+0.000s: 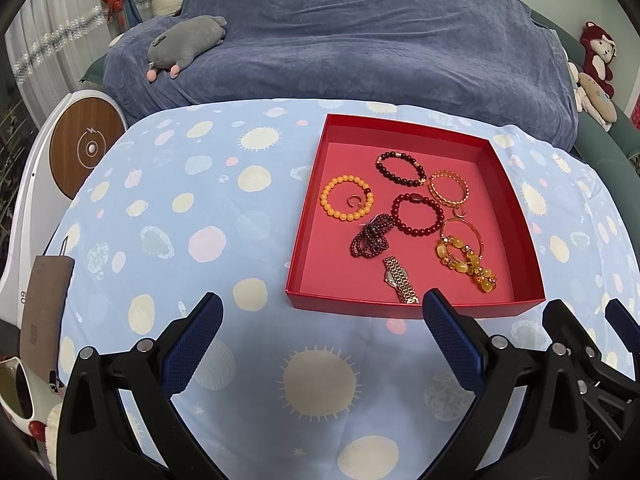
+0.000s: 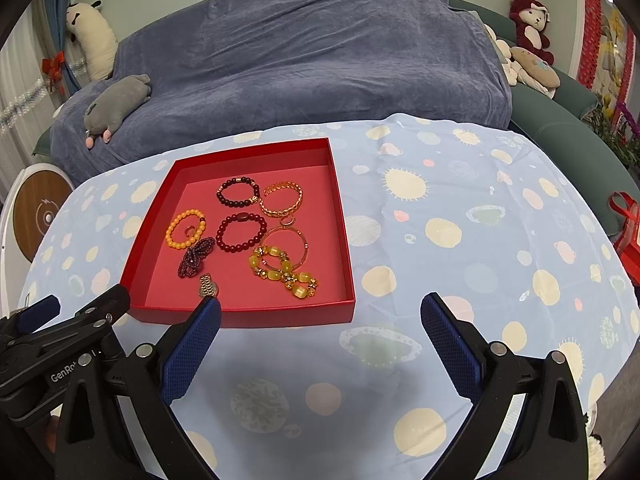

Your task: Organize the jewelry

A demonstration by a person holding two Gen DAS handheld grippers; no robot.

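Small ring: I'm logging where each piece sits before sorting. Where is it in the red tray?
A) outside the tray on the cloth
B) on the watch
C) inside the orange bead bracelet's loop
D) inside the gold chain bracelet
C: the small ring lies on the tray floor, encircled by the orange bead bracelet in the red tray.

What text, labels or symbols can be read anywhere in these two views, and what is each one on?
"GenRo", cut off by the finger in front: on the left gripper body, right wrist view.
"60": on the white device at the left edge.
Lightning-bolt symbol: on the round wooden disc.
Faint letters on the right gripper body: too dark to read.
Nothing readable on the red tray.
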